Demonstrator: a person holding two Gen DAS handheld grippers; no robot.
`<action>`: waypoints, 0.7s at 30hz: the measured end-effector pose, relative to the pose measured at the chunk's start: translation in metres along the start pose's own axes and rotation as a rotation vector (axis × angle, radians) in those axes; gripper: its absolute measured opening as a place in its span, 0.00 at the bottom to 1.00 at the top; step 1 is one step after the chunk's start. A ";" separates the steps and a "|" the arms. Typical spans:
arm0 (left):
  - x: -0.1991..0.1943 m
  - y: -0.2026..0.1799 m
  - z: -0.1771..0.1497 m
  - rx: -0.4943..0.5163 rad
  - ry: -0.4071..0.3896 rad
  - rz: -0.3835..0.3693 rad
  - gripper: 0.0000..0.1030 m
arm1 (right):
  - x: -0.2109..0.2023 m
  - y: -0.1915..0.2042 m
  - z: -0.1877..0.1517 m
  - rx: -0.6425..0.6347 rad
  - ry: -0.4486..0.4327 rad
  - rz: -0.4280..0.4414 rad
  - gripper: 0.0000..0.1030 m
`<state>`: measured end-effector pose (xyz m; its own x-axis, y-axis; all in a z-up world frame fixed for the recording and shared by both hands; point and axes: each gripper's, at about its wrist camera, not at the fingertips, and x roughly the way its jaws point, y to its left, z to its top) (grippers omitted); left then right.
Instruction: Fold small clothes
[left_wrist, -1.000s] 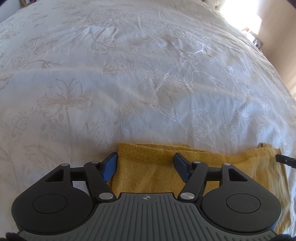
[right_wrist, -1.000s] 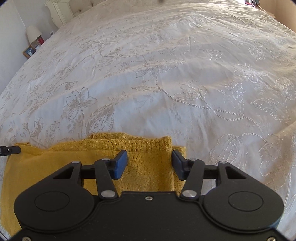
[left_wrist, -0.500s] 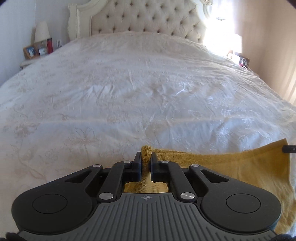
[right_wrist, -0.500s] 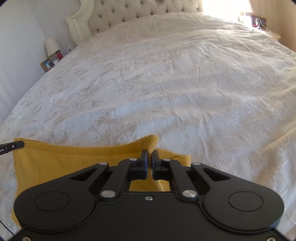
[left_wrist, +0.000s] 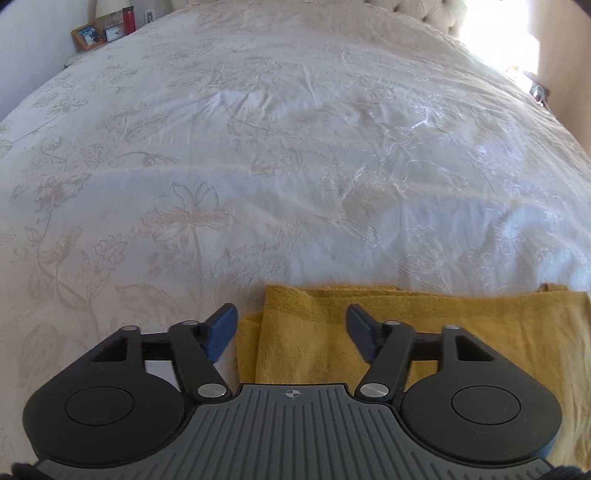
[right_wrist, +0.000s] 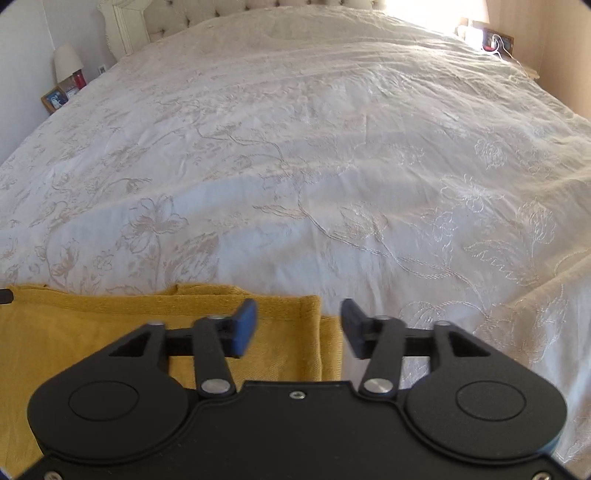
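Note:
A mustard-yellow knitted garment (left_wrist: 461, 332) lies folded flat on the white embroidered bedspread (left_wrist: 295, 147). My left gripper (left_wrist: 290, 328) is open and empty above the garment's left end, with a doubled layer showing there. In the right wrist view the same garment (right_wrist: 92, 332) lies at lower left. My right gripper (right_wrist: 297, 326) is open and empty over the garment's right edge, where two layers show. The near part of the garment is hidden under both gripper bodies.
The bedspread (right_wrist: 332, 147) stretches far ahead to a tufted headboard (right_wrist: 207, 11). A nightstand with a lamp (right_wrist: 68, 61), a red bottle and a photo frame (left_wrist: 86, 35) stands at the far left. Another nightstand (right_wrist: 495, 38) stands at the far right.
Half a second ago both grippers were shut on the garment's upper edge and lifted. Now both are open, and the garment lies flat on the bed with a folded layer.

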<state>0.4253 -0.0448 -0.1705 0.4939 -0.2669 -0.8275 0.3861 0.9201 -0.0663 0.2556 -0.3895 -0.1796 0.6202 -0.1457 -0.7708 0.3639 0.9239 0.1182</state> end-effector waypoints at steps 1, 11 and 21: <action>-0.008 -0.004 -0.003 0.004 0.000 -0.017 0.73 | -0.007 0.008 -0.002 -0.014 0.000 0.019 0.66; -0.024 -0.068 -0.062 0.156 0.132 -0.111 0.75 | -0.007 0.104 -0.052 -0.181 0.178 0.137 0.67; -0.048 -0.045 -0.145 0.235 0.231 -0.072 0.82 | -0.038 0.094 -0.126 -0.250 0.266 0.052 0.73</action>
<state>0.2712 -0.0320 -0.2082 0.2793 -0.2323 -0.9317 0.5960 0.8027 -0.0214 0.1782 -0.2529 -0.2181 0.4192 -0.0299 -0.9074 0.1354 0.9903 0.0299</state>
